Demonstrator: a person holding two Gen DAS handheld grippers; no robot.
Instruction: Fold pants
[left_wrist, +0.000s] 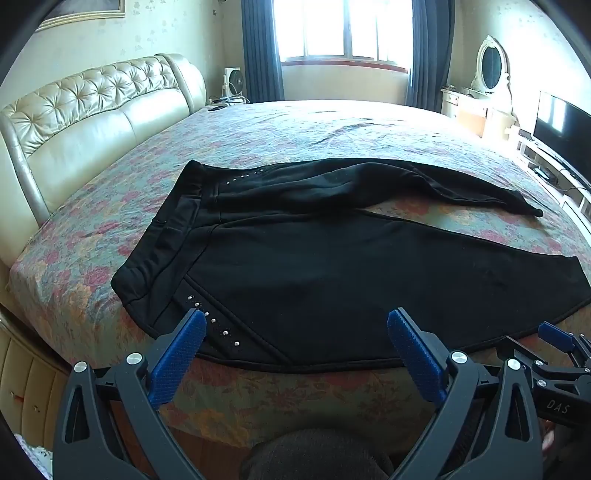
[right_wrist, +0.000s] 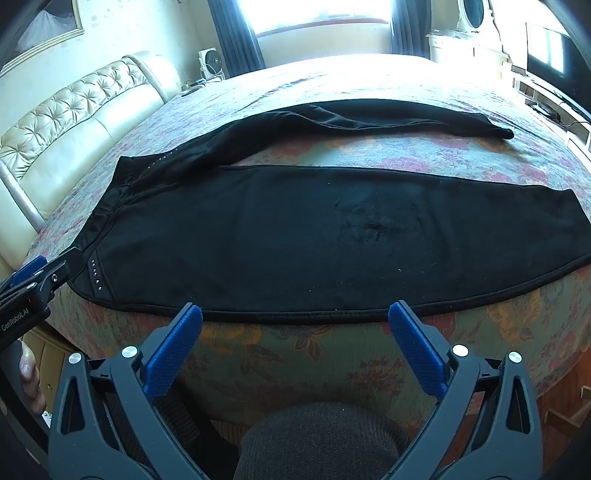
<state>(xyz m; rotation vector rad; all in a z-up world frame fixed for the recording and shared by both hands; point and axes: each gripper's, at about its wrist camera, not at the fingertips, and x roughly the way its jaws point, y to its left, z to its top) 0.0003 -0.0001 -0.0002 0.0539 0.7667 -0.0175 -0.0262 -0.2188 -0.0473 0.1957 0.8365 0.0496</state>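
Pants (left_wrist: 314, 266) unlabelled; "DAS" on right claw (left_wrist: 561, 343).

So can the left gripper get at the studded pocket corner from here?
Probably yes: the left gripper is open just short of the pants, with nothing between its jaws and the studs.

From my feed it's a bedroom: big bed (left_wrist: 295, 125) with a floral cover, cream tufted leather headboard (left_wrist: 96, 107) on the left. Bright window (left_wrist: 343, 29) at the back with dark blue curtains (left_wrist: 258, 48), daylight blowing it out. White fan (left_wrist: 233, 82) in the corner, oval-mirror vanity (left_wrist: 489, 70) and a dark TV (left_wrist: 561, 129) on the right.
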